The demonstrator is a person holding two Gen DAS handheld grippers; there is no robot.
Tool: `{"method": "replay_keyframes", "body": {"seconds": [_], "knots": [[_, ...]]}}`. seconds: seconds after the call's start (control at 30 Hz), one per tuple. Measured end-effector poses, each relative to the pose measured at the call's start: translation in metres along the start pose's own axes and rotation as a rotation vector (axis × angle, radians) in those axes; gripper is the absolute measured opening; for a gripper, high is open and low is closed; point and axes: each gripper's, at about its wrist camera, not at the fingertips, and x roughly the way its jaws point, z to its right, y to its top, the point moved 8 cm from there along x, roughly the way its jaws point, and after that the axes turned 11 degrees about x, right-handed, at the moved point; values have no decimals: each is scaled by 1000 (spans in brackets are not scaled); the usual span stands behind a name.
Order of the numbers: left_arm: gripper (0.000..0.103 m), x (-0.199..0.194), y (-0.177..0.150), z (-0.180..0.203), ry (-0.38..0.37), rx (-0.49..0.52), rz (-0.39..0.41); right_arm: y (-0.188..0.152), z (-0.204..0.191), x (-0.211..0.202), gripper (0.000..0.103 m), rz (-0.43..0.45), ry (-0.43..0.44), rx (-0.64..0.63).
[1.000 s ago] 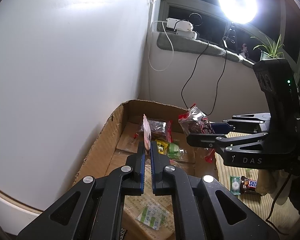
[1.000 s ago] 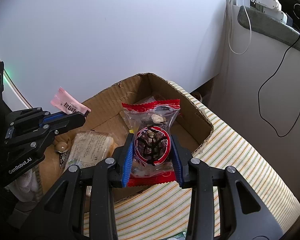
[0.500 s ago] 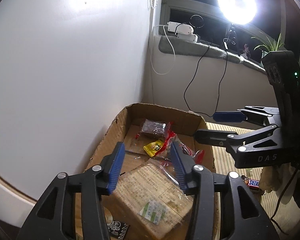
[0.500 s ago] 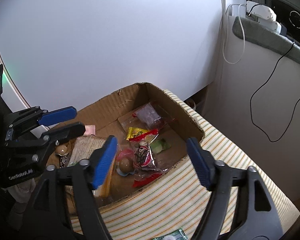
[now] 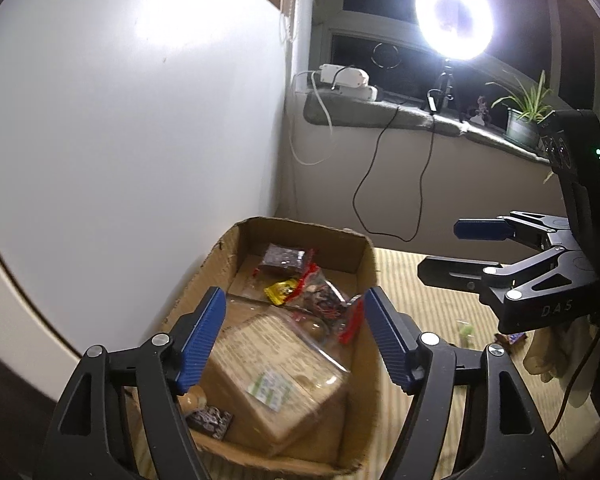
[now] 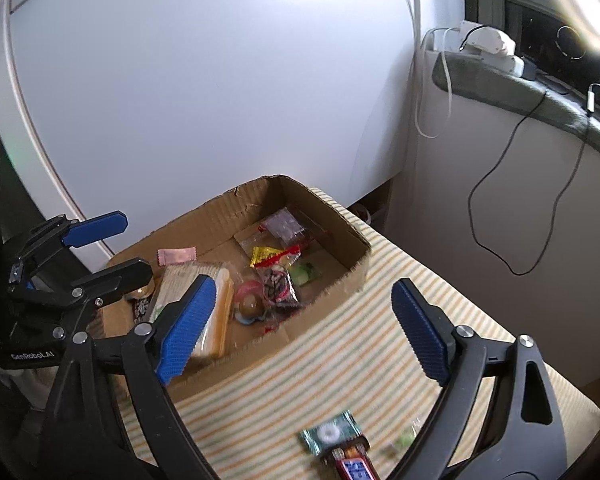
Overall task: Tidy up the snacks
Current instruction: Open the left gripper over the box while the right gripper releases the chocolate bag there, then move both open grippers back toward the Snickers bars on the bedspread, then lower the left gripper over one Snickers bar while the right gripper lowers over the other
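Most snacks boxed, a few left on the striped cloth.

My left gripper point(image 5: 294, 338) and right gripper point(image 6: 300, 328) are both opening, empty, above the brown cardboard box point(image 6: 362, 258); a green-wrapped candy point(image 6: 330, 436) and red-blue chocolate bar point(image 6: 354, 466) wait near me.

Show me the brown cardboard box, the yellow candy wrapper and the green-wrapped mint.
brown cardboard box point(image 6: 360, 260): right wrist view, right wall.
yellow candy wrapper point(image 6: 265, 255): right wrist view, wrapper's middle.
green-wrapped mint point(image 6: 329, 435): right wrist view, white centre.
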Motion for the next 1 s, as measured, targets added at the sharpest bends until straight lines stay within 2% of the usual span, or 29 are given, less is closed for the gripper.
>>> {"method": "replay_keyframes", "body": {"seconds": [0.27, 0.6, 1.0], "knots": [[75, -20, -5, 30, -26, 2, 26, -22, 25, -48, 94, 41, -31, 43], [75, -18, -19, 78, -107, 14, 5, -63, 91, -108, 94, 78, -106, 156], [75, -5, -37, 129, -184, 34, -56, -118, 157, -122, 94, 16, -177, 231]]}}
